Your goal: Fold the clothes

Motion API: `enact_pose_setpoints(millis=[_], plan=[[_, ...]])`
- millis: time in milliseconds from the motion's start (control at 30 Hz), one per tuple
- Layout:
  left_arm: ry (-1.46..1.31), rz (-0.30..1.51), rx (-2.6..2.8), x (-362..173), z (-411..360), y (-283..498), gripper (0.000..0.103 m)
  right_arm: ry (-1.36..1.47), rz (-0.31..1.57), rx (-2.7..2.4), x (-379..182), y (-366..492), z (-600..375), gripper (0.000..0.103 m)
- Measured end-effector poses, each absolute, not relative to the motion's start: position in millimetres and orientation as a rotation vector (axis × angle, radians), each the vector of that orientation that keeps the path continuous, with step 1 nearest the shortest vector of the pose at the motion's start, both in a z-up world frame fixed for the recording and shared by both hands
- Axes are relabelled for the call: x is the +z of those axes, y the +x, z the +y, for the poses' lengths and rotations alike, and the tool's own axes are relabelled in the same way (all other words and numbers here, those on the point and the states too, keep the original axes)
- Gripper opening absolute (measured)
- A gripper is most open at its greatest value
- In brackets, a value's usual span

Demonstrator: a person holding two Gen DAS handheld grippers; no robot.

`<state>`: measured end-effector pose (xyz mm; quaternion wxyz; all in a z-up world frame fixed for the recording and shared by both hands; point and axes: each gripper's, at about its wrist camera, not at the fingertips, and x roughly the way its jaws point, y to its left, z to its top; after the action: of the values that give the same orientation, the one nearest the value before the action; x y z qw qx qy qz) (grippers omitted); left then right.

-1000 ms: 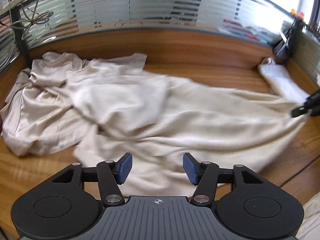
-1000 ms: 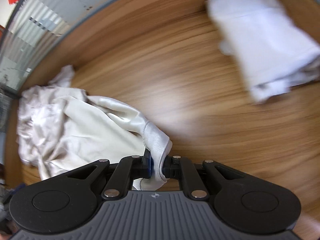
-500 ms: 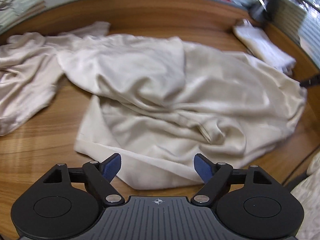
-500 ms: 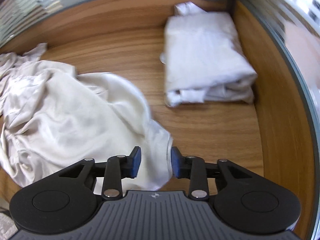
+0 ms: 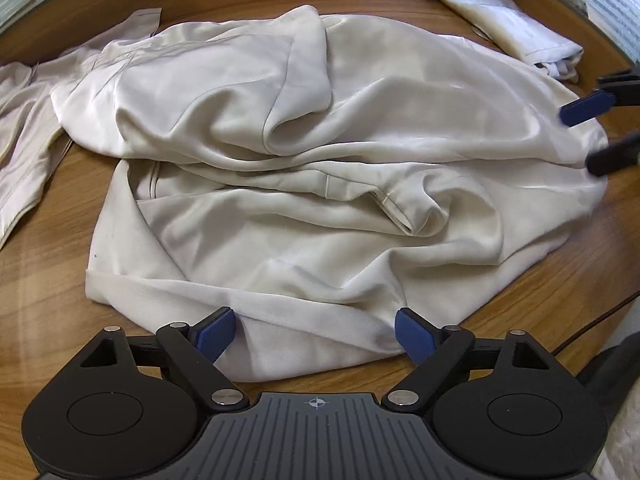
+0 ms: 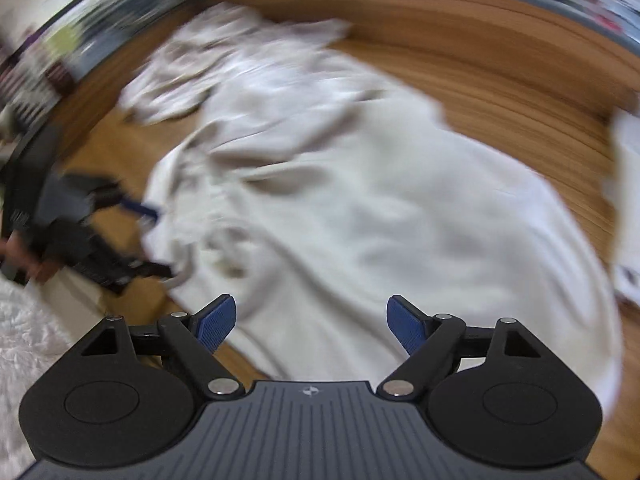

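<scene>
A crumpled cream garment [image 5: 320,168] lies spread on the wooden table [image 5: 48,264]. My left gripper [image 5: 314,330] is open low over its near hem, and the hem edge runs between the blue pads [image 5: 216,328] without being pinched. The right gripper [image 5: 600,132] shows at the right edge, over the garment's right side. In the blurred right wrist view my right gripper [image 6: 310,320] has its jaws opening wide above the garment [image 6: 380,208], with cloth below them and no pad pressing on it. The left gripper [image 6: 154,238] appears at the garment's left edge.
A folded white cloth [image 5: 508,28] lies at the far right corner. A second cream garment [image 5: 24,120] is bunched at the left. Wooden walls with striped glass panels [image 5: 608,4] border the table. Something white and fluffy [image 6: 24,340] lies beyond the near table edge. A hand [image 6: 16,252] holds the left gripper.
My right gripper let go of the garment corner, opened wide and swung round over the cloth. My left gripper opened wider and sank toward the near hem.
</scene>
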<state>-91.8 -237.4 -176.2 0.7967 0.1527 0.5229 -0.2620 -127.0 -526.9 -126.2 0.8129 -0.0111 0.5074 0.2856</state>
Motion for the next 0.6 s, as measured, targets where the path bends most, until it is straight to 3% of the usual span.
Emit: enact_pose_setpoints(millis=[100,133,167,267,500,567,600], plan=[[0.323,1.087,-0.538,-175,-234,-91,0.055,-0.083,1.078,0.695,-133,-120,-496,0.088],[0.317,1.073,-0.532,-173,-233,-91,0.03,-0.098,1.076,0.719,-134,-118,-486,0.089],[0.297,1.073,-0.529,-171,-231,-89,0.013,-0.114,1.073,0.744,-135,-115,-476,0.09],[0.199,1.07,-0.51,-160,-224,-80,0.007,-0.178,1.058,0.815,-140,-109,-446,0.091],[0.063,0.951,-0.536,-107,-226,-72,0.006,-0.323,0.996,0.804,-149,-102,-399,0.088],[0.037,0.912,-0.549,-91,-229,-71,0.006,-0.333,0.981,0.772,-147,-98,-397,0.06],[0.025,0.897,-0.555,-84,-229,-70,0.006,-0.332,0.98,0.75,-145,-94,-399,0.026]])
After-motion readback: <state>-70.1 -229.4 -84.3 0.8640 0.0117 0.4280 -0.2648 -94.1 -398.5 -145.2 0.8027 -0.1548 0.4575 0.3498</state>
